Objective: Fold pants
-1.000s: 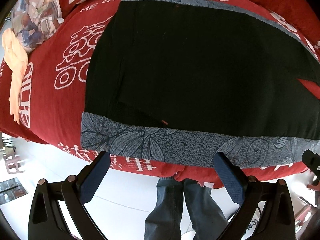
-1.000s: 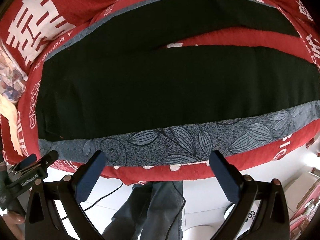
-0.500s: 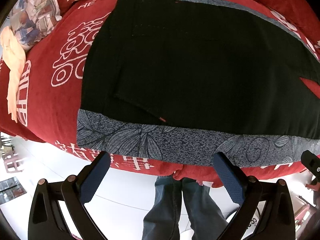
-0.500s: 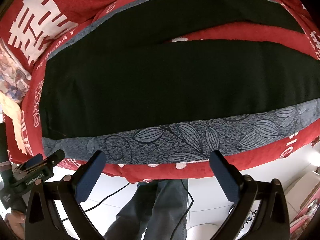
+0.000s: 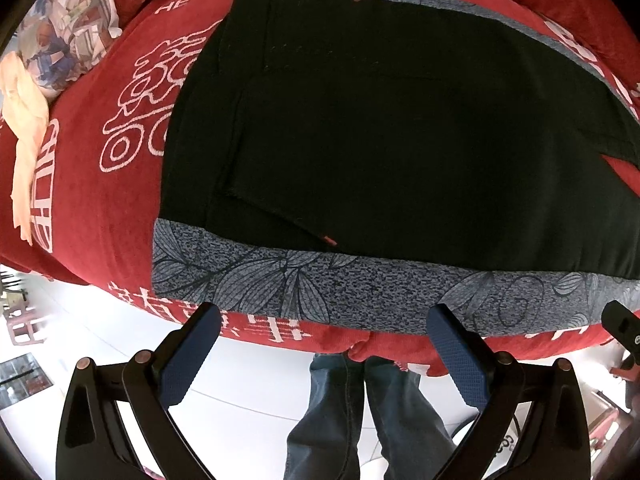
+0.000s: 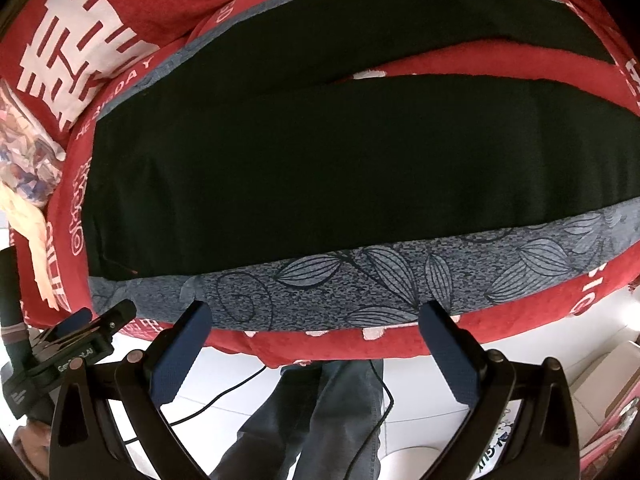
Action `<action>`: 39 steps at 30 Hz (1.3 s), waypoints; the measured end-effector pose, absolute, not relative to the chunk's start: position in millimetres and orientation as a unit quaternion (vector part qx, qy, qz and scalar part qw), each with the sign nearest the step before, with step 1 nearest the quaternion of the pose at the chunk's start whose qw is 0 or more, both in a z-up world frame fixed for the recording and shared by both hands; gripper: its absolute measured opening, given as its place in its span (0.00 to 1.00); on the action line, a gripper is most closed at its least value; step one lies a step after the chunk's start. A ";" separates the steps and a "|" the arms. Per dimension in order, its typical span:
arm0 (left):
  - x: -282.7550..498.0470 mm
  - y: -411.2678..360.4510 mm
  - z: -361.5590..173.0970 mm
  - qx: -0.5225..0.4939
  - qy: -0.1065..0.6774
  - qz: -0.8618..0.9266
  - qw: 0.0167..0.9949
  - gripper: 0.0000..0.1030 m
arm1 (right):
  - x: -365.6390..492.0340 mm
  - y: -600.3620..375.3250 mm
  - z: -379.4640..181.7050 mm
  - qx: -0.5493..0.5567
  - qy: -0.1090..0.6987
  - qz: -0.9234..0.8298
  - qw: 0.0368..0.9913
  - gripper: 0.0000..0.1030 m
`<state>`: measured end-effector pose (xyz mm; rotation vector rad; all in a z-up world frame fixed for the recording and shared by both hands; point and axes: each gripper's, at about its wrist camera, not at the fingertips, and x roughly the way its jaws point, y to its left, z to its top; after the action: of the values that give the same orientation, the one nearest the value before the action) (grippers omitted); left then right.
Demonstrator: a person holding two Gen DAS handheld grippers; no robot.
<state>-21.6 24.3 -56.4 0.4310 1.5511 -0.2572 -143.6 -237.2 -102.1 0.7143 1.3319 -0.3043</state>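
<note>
Black pants [image 5: 380, 132] with grey leaf-print side bands [image 5: 360, 292] lie flat on a red bedspread [image 5: 100, 208]. The left wrist view shows the waist end; the right wrist view shows both legs [image 6: 360, 168] spread apart with red cover between them. My left gripper [image 5: 324, 320] is open and empty, just short of the near grey band. My right gripper [image 6: 316, 312] is open and empty, its fingertips at the near grey band [image 6: 400, 276]. The left gripper also shows in the right wrist view [image 6: 80, 340].
A patterned pillow [image 5: 68, 28] and a peach cloth [image 5: 24, 128] lie at the bed's left end. White floor, the person's jeans [image 5: 360, 412] and a black cable [image 6: 280, 376] are below the bed edge.
Both grippers have moved closer to the near edge of the pants; the grey band now reaches the fingertips. The pants have not moved.
</note>
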 end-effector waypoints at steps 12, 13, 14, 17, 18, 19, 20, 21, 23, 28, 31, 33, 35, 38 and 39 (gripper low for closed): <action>-18.4 29.6 -55.1 0.189 0.693 -0.119 0.685 1.00 | -142.2 -233.2 -101.4 0.324 0.599 -0.140 0.718 1.00; -18.5 30.3 -54.8 0.189 0.693 -0.119 0.686 1.00 | -142.3 -232.7 -100.9 0.325 0.598 -0.141 0.719 1.00; -18.6 31.0 -54.7 0.189 0.693 -0.120 0.686 1.00 | -143.0 -232.6 -100.6 0.327 0.597 -0.141 0.719 1.00; -19.1 32.2 -54.8 0.188 0.692 -0.122 0.686 1.00 | -143.0 -230.7 -99.8 0.330 0.595 -0.142 0.719 1.00; -19.2 32.9 -54.9 0.188 0.692 -0.123 0.686 1.00 | -143.2 -230.3 -99.6 0.330 0.595 -0.142 0.719 1.00; -19.2 33.9 -55.1 0.188 0.692 -0.123 0.686 1.00 | -143.0 -228.9 -99.6 0.329 0.595 -0.142 0.720 1.00; -19.4 34.5 -55.2 0.188 0.692 -0.124 0.686 1.00 | -142.8 -228.6 -99.3 0.329 0.595 -0.141 0.720 1.00; -19.5 36.1 -55.7 0.187 0.692 -0.123 0.686 1.00 | -142.6 -228.3 -99.0 0.329 0.594 -0.140 0.720 1.00; -19.6 37.7 -55.9 0.186 0.691 -0.124 0.687 1.00 | -141.9 -226.3 -98.3 0.329 0.592 -0.140 0.722 1.00; -19.7 44.1 -58.1 0.181 0.691 -0.129 0.688 1.00 | -140.1 -221.3 -101.0 0.335 0.588 -0.138 0.723 1.00; -19.1 48.8 -57.0 0.170 0.689 -0.137 0.691 1.00 | -139.1 -218.6 -103.6 0.351 0.580 -0.129 0.724 1.00; -17.8 57.3 -54.9 0.145 0.687 -0.148 0.696 1.00 | -139.1 -215.0 -105.0 0.370 0.570 -0.114 0.725 1.00; -16.3 67.0 -54.2 0.115 0.685 -0.165 0.700 1.00 | -140.0 -210.0 -108.4 0.410 0.547 -0.073 0.727 1.00; -14.6 83.2 -57.5 0.058 0.688 -0.207 0.693 1.00 | -140.0 -195.7 -120.9 0.475 0.513 0.008 0.715 0.89; -14.8 89.5 -59.1 0.034 0.690 -0.224 0.688 1.00 | -139.4 -187.8 -131.2 0.502 0.506 0.038 0.700 0.69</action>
<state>-14.8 89.5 -59.1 0.0765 1.5437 -0.5007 -139.4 -187.8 -131.2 1.1182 1.1267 0.0853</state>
